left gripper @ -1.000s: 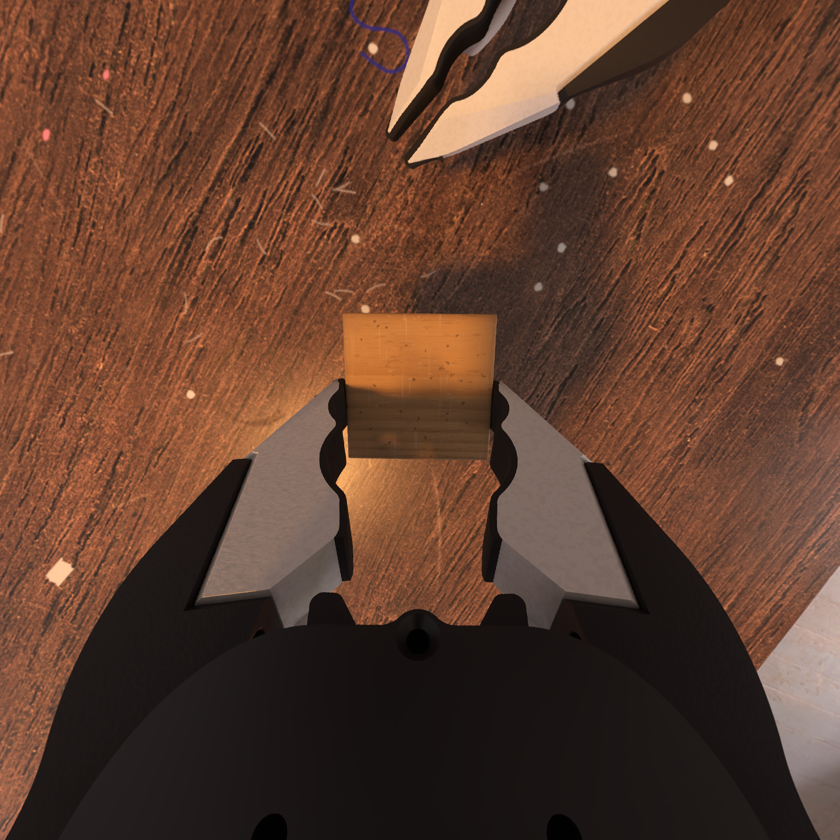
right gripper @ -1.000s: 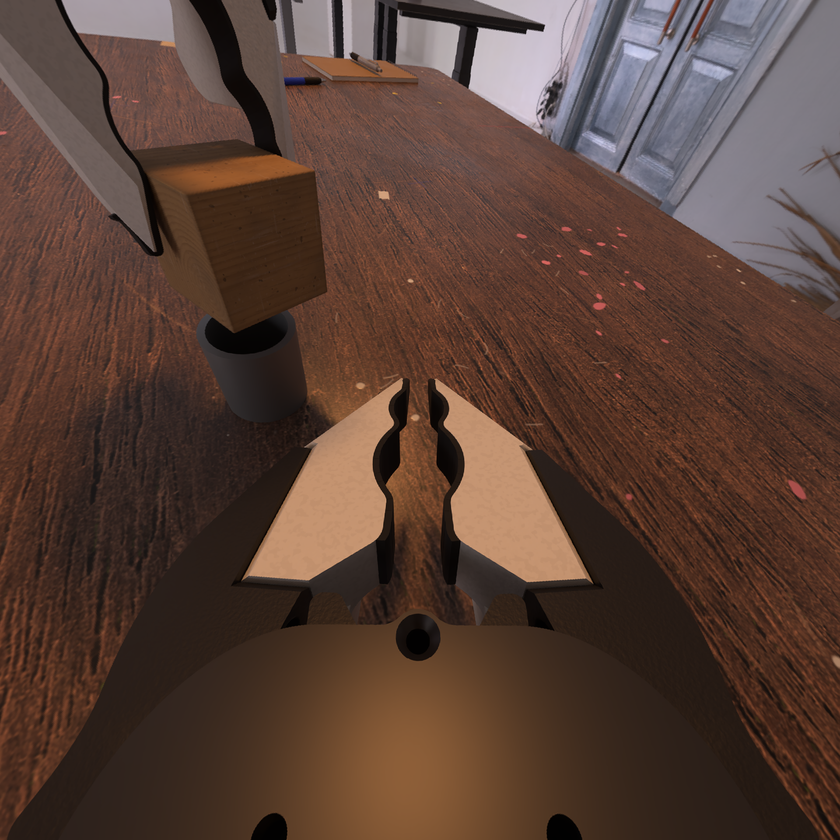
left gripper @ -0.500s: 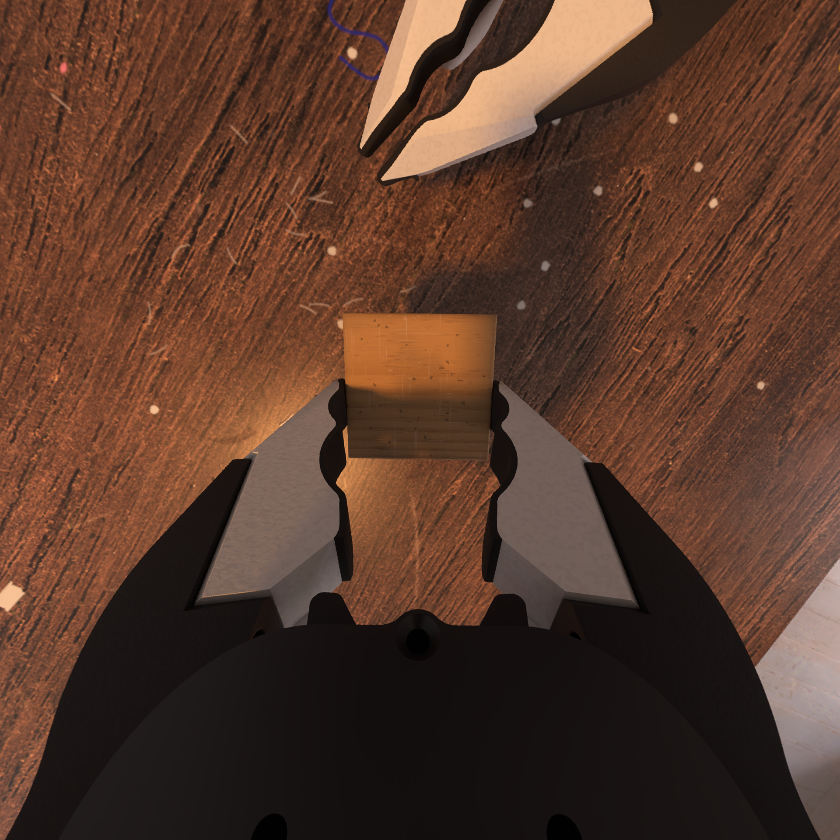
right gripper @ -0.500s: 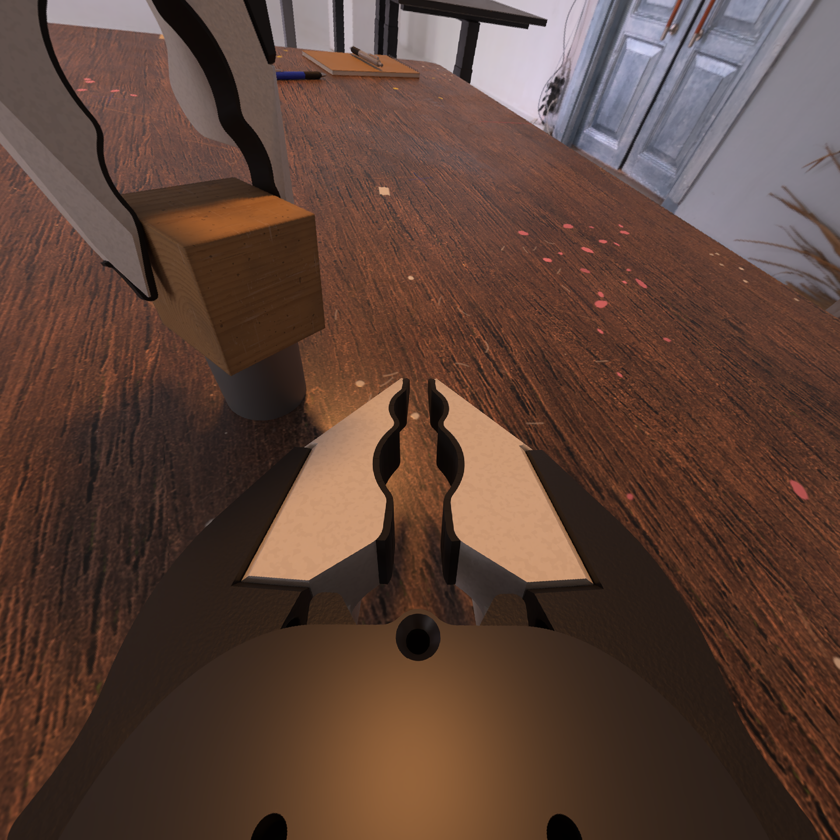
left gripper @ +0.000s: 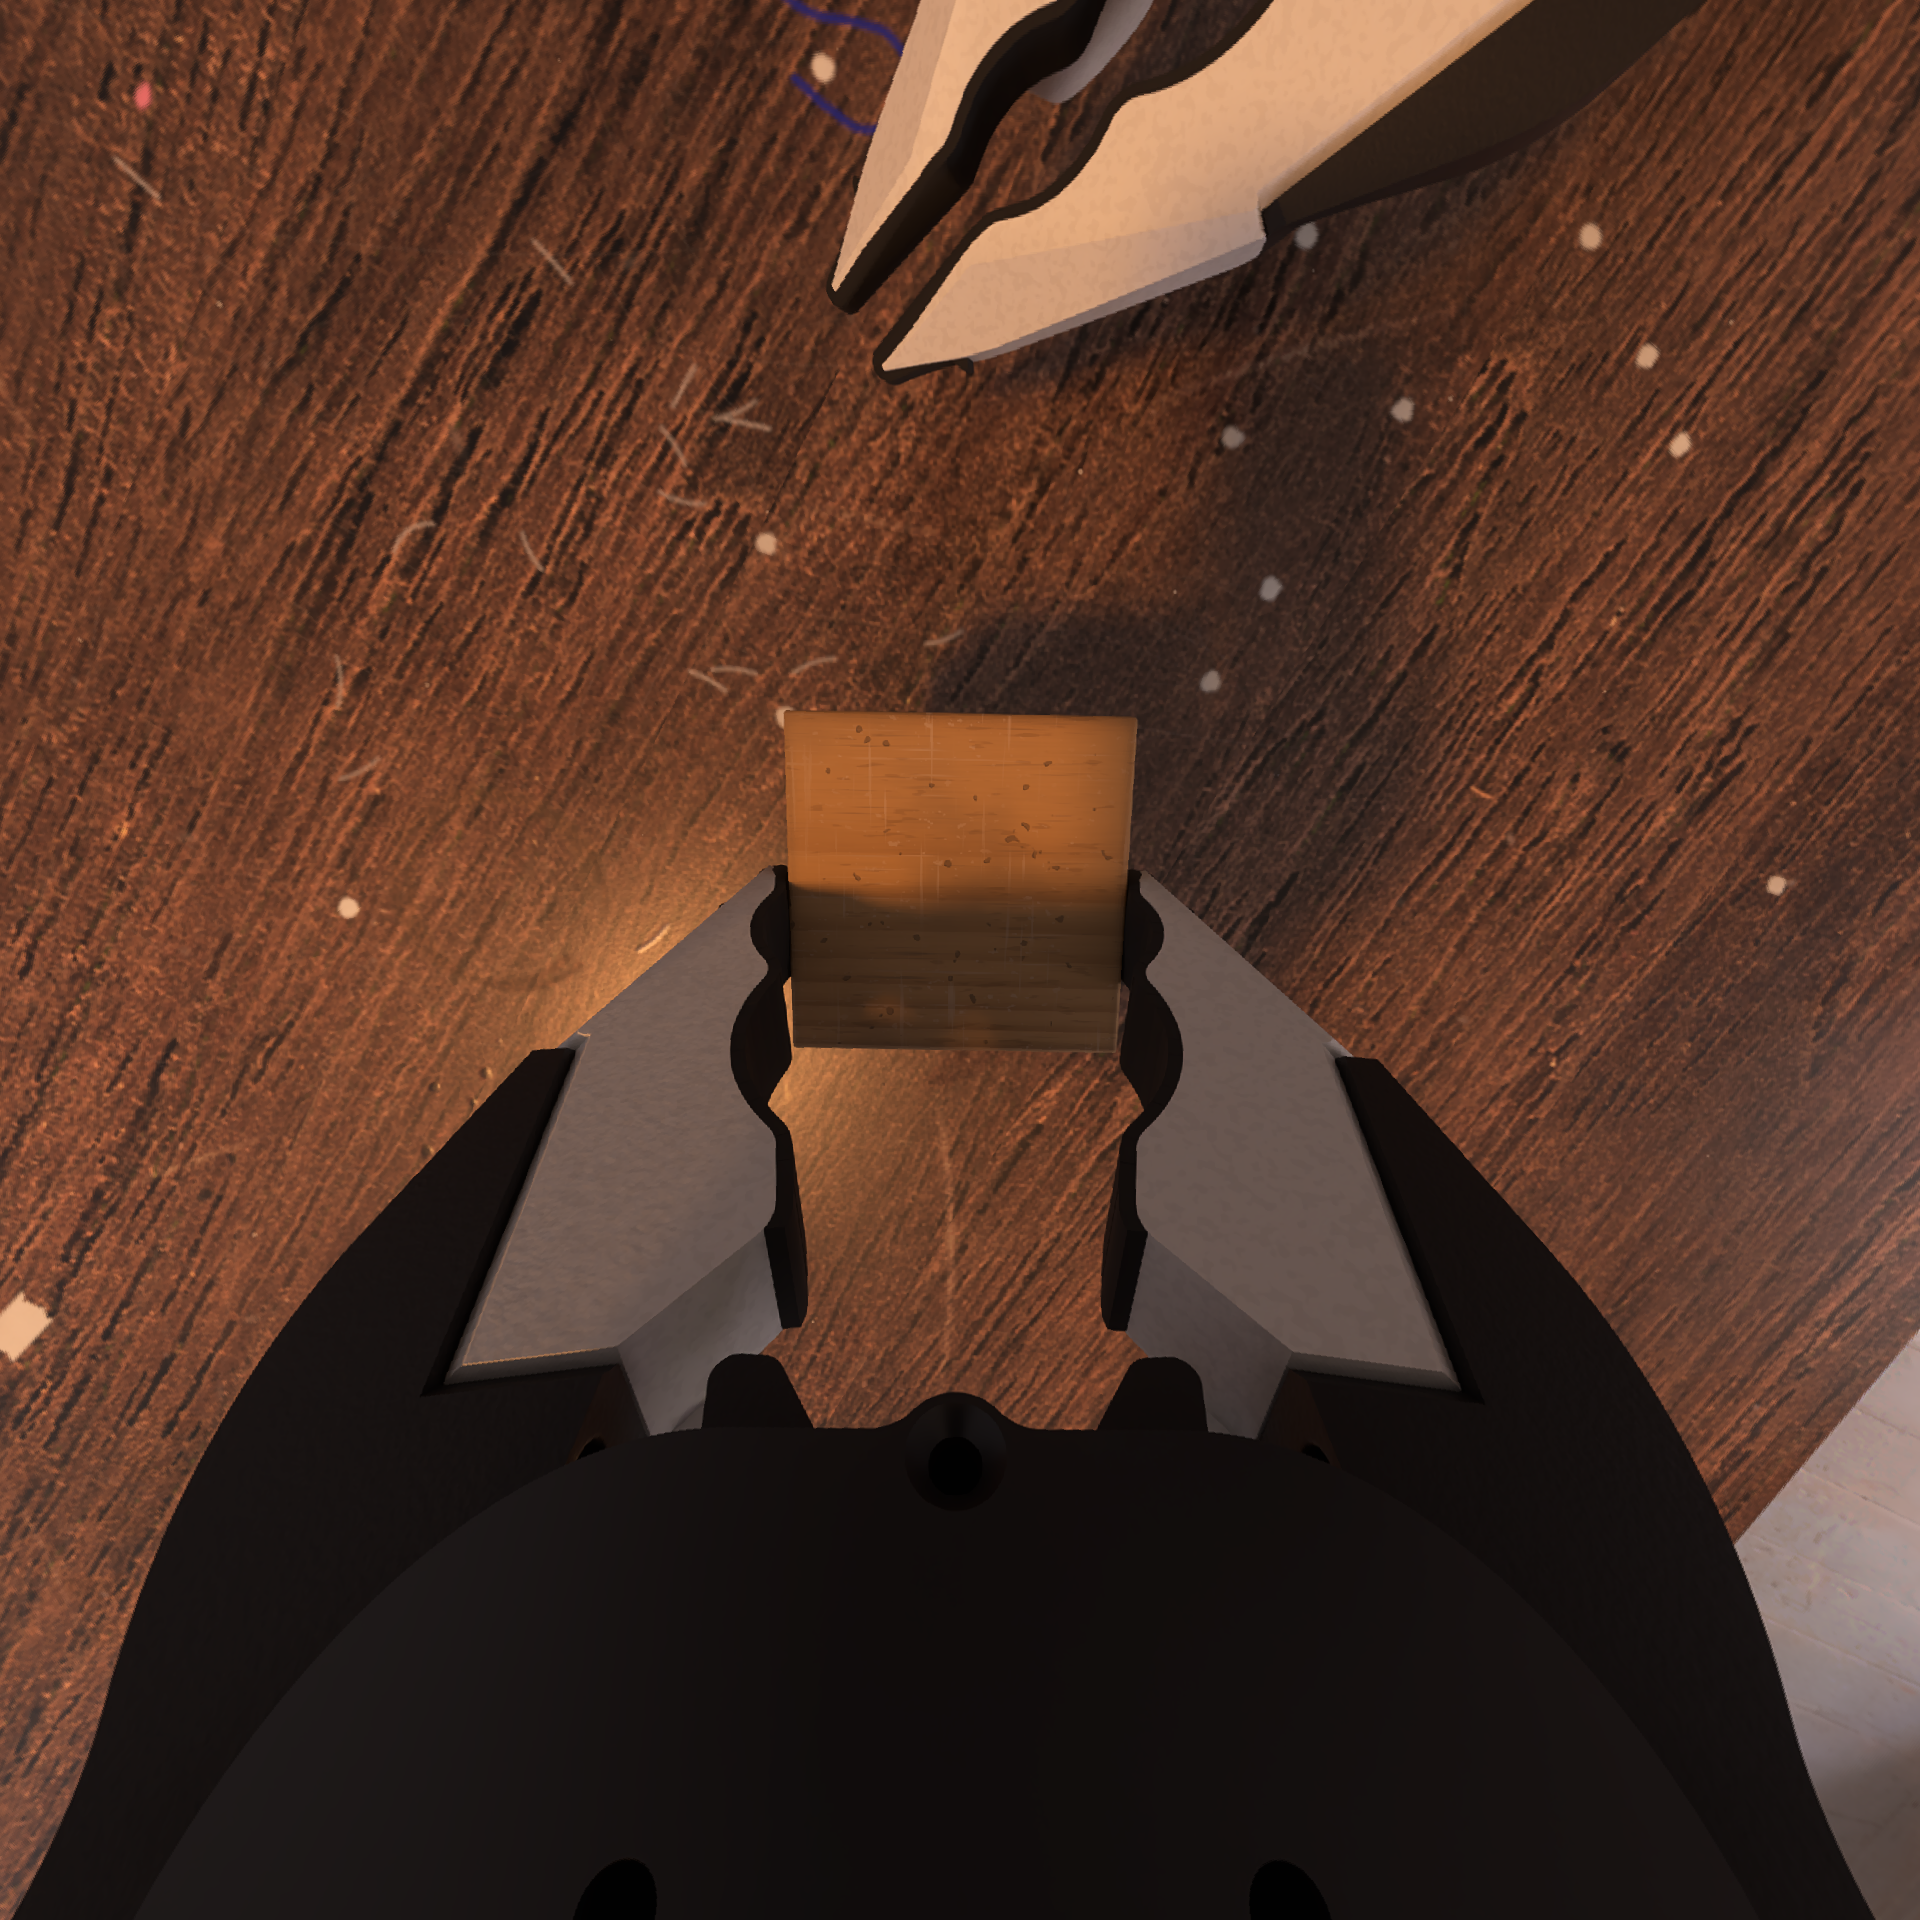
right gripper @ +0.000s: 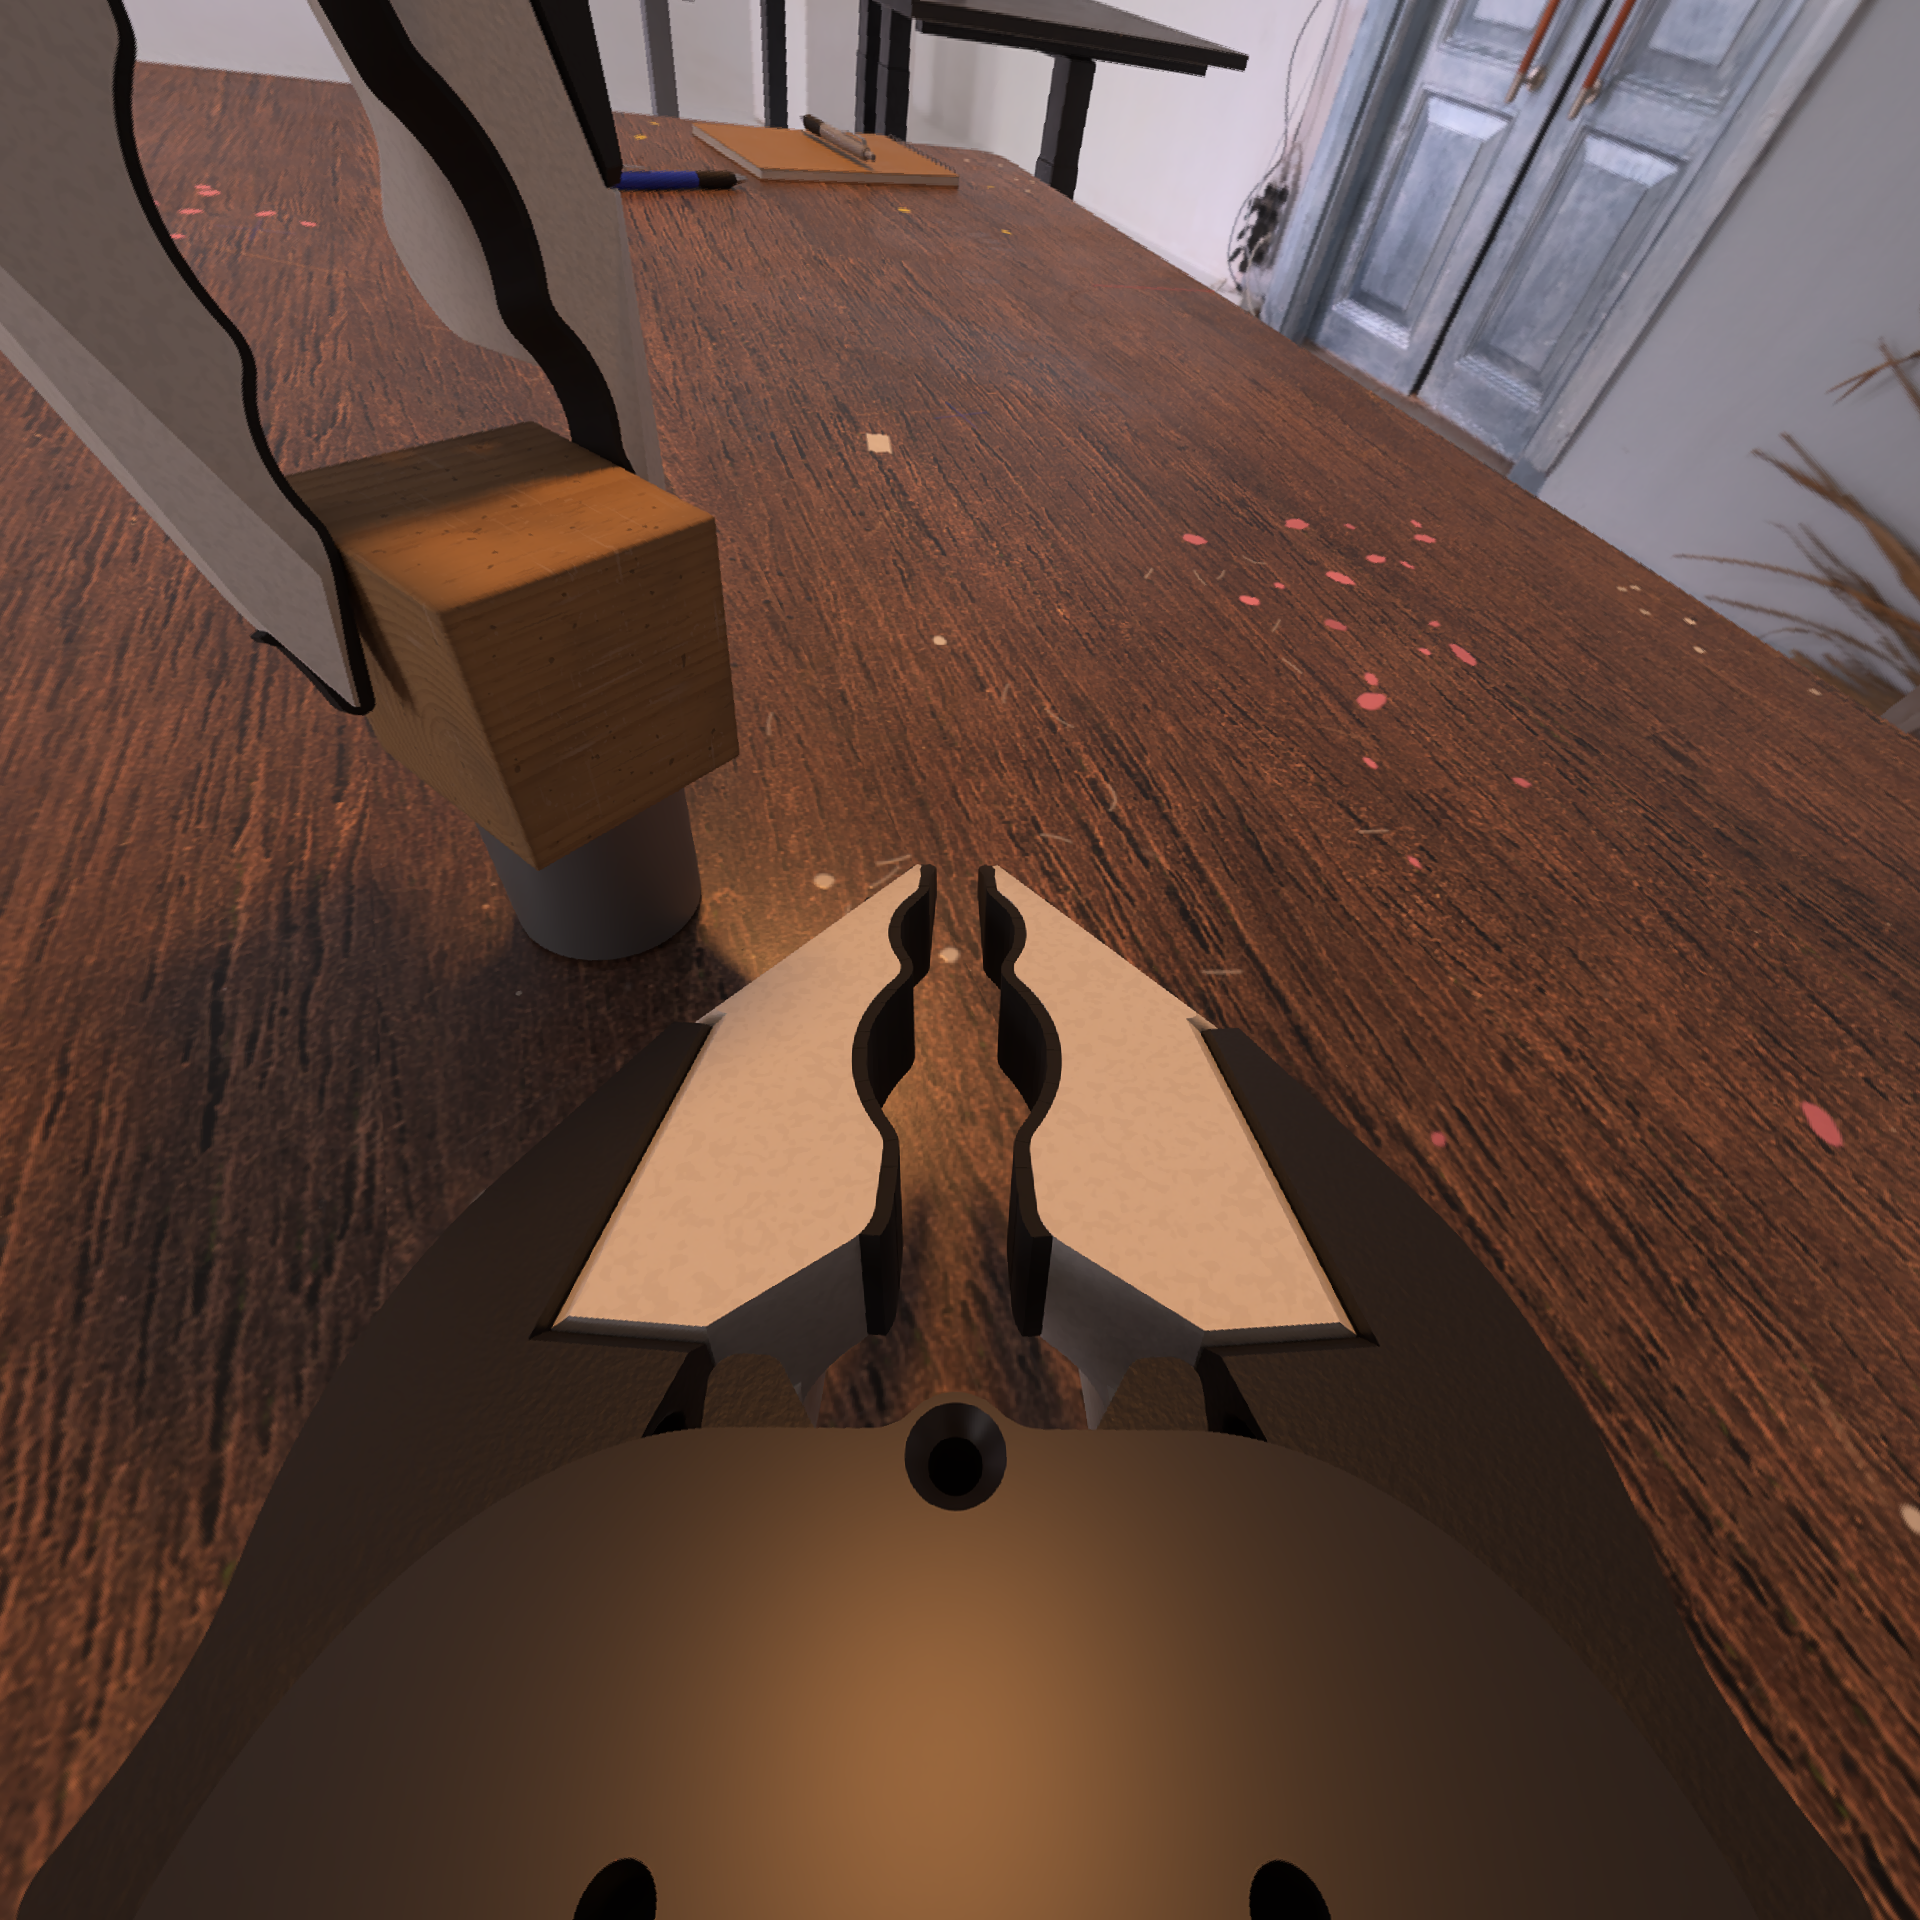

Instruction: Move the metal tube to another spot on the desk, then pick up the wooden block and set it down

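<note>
Carried lower than a second ago, the square tan wooden block point(right gripper: 540, 634) now hides the top of the upright grey metal tube point(right gripper: 603, 894) behind it. Clamped on the block's two side faces, the grey-fingered left gripper point(left gripper: 956, 935) holds it clear of the dark brown wooden desk point(right gripper: 1247, 831). Empty, the tan-fingered right gripper point(right gripper: 956, 883) hovers beside the tube with fingers nearly together. Judging from this, the tube's move looks finished; only setting the block down remains.
</note>
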{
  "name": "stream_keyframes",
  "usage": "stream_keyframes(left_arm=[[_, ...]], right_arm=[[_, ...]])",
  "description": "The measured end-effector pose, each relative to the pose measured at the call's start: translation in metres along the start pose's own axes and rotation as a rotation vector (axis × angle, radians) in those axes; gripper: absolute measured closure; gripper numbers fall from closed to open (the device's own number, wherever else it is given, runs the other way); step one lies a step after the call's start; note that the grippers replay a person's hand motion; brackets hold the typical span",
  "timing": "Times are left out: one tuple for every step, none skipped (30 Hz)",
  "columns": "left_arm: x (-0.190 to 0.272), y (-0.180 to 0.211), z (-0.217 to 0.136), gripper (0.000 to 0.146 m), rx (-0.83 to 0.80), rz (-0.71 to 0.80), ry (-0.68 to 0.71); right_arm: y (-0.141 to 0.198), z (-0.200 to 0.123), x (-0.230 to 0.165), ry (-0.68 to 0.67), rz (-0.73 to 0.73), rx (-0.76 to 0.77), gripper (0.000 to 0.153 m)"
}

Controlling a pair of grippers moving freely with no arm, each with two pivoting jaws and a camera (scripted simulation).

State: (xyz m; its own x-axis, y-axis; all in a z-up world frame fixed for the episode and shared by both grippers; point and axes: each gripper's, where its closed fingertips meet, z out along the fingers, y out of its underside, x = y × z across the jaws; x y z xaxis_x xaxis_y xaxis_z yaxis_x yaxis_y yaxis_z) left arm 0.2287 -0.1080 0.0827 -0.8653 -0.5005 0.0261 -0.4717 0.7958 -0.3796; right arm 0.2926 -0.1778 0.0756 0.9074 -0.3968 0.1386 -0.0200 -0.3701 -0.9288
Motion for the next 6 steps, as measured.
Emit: stream_keyframes(left_arm=[[-0.0004,-0.0002,0.0003,0.083,0.003,-0.002,0.001],[-0.0007,-0.0004,0.0004,0.083,0.004,-0.004,0.002],[-0.0009,-0.0005,0.0006,0.083,0.005,-0.005,0.001],[-0.0012,-0.0005,0.0009,0.083,0.005,-0.006,-0.001],[-0.0014,-0.0006,0.0011,0.083,0.005,-0.007,-0.003],[-0.0015,-0.0008,0.0013,0.083,0.006,-0.008,-0.005]], right_arm=[[0.0001,0.0001,-0.0001,0.000,0.000,-0.001,0.145],[0.0001,0.0002,-0.0002,-0.001,0.000,-0.001,0.145],[0.0002,0.0003,-0.0003,-0.001,-0.001,-0.002,0.145],[0.0002,0.0004,-0.0003,0.000,-0.002,-0.002,0.145],[0.0002,0.0004,-0.0003,0.000,-0.003,-0.002,0.145],[0.0001,0.0004,-0.0003,0.000,-0.004,-0.002,0.145]])
